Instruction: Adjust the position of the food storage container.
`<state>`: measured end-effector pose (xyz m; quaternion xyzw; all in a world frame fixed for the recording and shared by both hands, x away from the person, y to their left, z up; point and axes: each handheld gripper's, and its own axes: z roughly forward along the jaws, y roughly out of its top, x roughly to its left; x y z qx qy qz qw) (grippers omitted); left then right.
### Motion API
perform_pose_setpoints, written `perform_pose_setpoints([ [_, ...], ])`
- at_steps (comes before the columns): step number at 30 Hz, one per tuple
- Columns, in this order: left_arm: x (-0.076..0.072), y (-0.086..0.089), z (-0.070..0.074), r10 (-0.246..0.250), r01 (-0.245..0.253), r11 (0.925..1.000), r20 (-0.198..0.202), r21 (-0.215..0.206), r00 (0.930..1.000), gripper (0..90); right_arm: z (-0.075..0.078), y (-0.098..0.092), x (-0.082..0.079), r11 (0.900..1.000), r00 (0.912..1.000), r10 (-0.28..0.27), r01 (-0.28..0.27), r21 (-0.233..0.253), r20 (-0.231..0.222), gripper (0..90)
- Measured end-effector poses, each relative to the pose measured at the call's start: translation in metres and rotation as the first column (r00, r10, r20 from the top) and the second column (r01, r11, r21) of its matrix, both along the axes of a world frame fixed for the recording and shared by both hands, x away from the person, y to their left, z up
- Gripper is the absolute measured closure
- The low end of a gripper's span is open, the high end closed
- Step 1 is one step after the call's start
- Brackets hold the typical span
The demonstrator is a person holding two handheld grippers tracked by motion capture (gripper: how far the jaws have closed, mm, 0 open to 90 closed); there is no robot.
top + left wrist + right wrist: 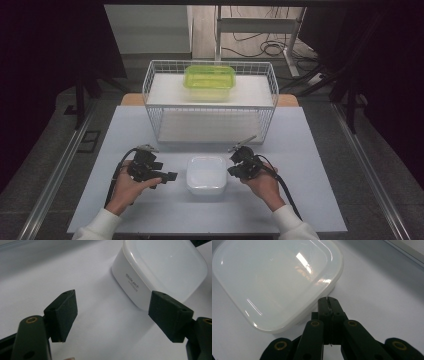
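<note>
A white square lidded box [206, 174] sits on the table between my two grippers. My left gripper [167, 177] is just left of it, open, with its pads [63, 315] spread wide and the box [160, 267] ahead to the right. My right gripper [234, 165] is at the box's right side, shut with nothing between its jaws; its tips [327, 302] rest close to the box's corner [277, 282]. A lime-green lidded container [209, 80] stands on top of the white wire rack [150, 85] at the back.
The wire rack has a lower shelf [210, 127] facing me, right behind the white box. The pale table [300, 200] extends to both sides. Cables and a desk frame [260, 30] lie on the floor beyond.
</note>
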<state>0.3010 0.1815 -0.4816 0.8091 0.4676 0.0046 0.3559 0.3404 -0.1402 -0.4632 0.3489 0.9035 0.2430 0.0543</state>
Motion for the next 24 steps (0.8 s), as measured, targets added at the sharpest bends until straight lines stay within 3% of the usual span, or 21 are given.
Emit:
perform_pose_setpoints([
  [9, -0.001, 0.002, 0.002, 0.022, -0.022, 0.9997, 0.014, -0.007, 0.9997, 22.4, 0.004, -0.01, 0.0, 1.0, 0.9998, -0.016, 0.016, 0.026, 0.009, 88.5],
  [11, -0.001, 0.003, 0.003, 0.034, -0.034, 0.9993, 0.025, -0.011, 0.9991, 22.5, 0.008, -0.018, 0.0, 0.998, 0.9988, -0.044, 0.043, 0.051, 0.019, 80.4],
  [12, -0.001, 0.003, 0.003, 0.034, -0.034, 0.9993, 0.025, -0.011, 0.9991, 22.6, 0.008, -0.018, 0.0, 0.998, 0.9988, -0.044, 0.043, 0.051, 0.019, 80.4],
  [13, -0.001, 0.005, 0.004, 0.05, -0.049, 0.9986, 0.037, -0.019, 0.9981, 22.6, 0.011, -0.025, 0.001, 0.995, 0.9971, -0.072, 0.07, 0.075, 0.024, 67.7],
  [14, -0.001, 0.005, 0.004, 0.05, -0.049, 0.9986, 0.037, -0.019, 0.9981, 22.7, 0.011, -0.025, 0.001, 0.995, 0.9971, -0.072, 0.07, 0.075, 0.024, 67.7],
  [15, -0.001, 0.005, 0.005, 0.058, -0.057, 0.9981, 0.042, -0.023, 0.9974, 22.7, 0.013, -0.032, 0.001, 0.99, 0.9945, -0.102, 0.1, 0.099, 0.022, 57.9],
  [18, -0.001, 0.005, 0.008, 0.087, -0.084, 0.9954, 0.07, -0.045, 0.9938, 22.8, 0.016, -0.04, 0.002, 0.976, 0.9883, -0.153, 0.151, 0.157, 0.001, 44.5],
  [20, -0.001, 0.005, 0.008, 0.092, -0.088, 0.9946, 0.075, -0.055, 0.9929, 22.8, 0.017, -0.044, 0.001, 0.966, 0.9837, -0.18, 0.177, 0.186, -0.002, 38.2],
  [24, -0.004, 0.003, 0.009, 0.083, -0.077, 0.9952, 0.088, -0.06, 0.9926, 22.8, 0.019, -0.047, 0.0, 0.959, 0.9812, -0.193, 0.189, 0.211, -0.003, 31.1],
])
